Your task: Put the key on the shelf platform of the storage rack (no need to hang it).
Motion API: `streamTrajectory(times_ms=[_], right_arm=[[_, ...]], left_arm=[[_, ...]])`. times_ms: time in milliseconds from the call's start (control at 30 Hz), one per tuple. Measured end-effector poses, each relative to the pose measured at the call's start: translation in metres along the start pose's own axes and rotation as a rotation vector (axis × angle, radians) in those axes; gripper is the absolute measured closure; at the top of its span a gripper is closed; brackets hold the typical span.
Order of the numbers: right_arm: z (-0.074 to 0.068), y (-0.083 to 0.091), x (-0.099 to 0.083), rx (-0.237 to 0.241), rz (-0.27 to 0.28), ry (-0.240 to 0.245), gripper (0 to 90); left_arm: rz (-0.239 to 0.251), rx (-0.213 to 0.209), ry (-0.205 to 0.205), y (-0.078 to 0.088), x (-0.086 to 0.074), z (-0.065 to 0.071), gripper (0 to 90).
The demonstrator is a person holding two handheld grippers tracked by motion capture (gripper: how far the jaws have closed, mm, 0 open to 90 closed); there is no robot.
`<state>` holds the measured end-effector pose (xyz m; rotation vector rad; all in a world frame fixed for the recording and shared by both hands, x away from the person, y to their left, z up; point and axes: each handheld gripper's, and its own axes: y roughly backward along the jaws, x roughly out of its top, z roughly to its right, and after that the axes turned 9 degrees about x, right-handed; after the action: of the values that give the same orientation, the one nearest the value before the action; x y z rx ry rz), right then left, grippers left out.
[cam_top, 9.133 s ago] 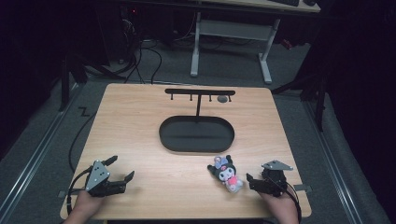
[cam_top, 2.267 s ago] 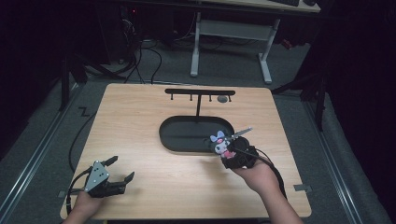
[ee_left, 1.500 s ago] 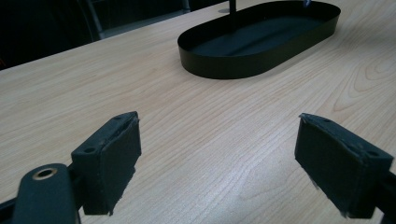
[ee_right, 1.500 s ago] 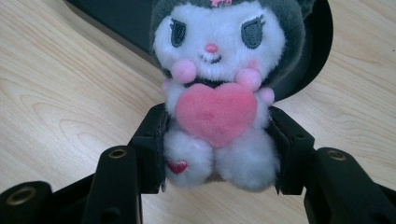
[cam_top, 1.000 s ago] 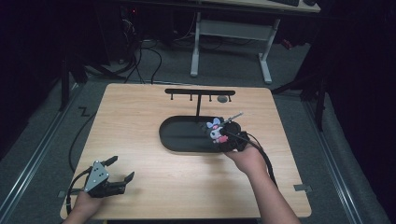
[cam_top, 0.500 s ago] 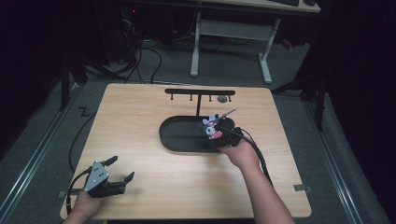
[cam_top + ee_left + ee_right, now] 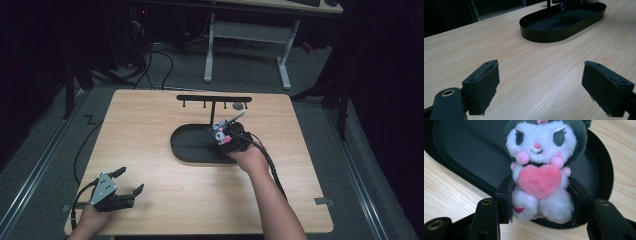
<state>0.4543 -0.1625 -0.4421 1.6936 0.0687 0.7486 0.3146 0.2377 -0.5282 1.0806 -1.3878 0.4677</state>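
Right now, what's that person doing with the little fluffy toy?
A person holds a gripper in each hand at a wooden table. The right gripper is shut on a small plush toy hugging a pink heart, holding it over the right end of a black oval tray. The left gripper is open, holding nothing, near the table's front left corner. A black rack with hooks stands behind the tray.

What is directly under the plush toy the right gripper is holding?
The plush toy, clamped in the right gripper, sits over the near rim of the black oval tray; dark tray floor shows behind it. The spot beneath its feet is covered.
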Motion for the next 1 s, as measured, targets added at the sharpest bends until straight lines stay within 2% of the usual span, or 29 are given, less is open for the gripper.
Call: streamTrajectory(times_ms=[200,333,500,600,767,800,900,1000], right_arm=[[0.002,-0.010,0.005,0.009,0.006,-0.013,47.8],[0.001,-0.017,0.006,0.011,-0.003,-0.005,47.7],[0.001,-0.020,0.002,0.008,-0.034,0.002,47.4],[0.004,-0.020,-0.003,0.018,-0.042,-0.019,46.9],[0.007,-0.023,-0.009,0.012,-0.058,-0.024,45.8],[0.008,-0.024,-0.011,0.025,-0.053,-0.049,44.8],[0.008,-0.025,-0.011,0.029,-0.058,-0.052,41.7],[0.008,-0.024,-0.010,0.043,-0.034,-0.040,34.7]], left_arm=[[0.002,0.000,0.001,0.000,0.000,0.000,15.4],[0.002,0.000,0.001,0.000,0.000,0.000,15.4],[-0.002,-0.001,-0.001,0.000,0.000,0.000,15.4],[0.000,-0.001,-0.001,0.000,0.000,0.000,15.4],[-0.001,-0.003,-0.001,0.000,0.000,0.000,15.4],[-0.001,-0.002,-0.001,0.000,0.000,0.000,15.4],[-0.001,-0.002,-0.001,0.000,0.000,0.000,15.4],[0.000,0.000,0.000,0.000,0.000,0.000,15.4]])
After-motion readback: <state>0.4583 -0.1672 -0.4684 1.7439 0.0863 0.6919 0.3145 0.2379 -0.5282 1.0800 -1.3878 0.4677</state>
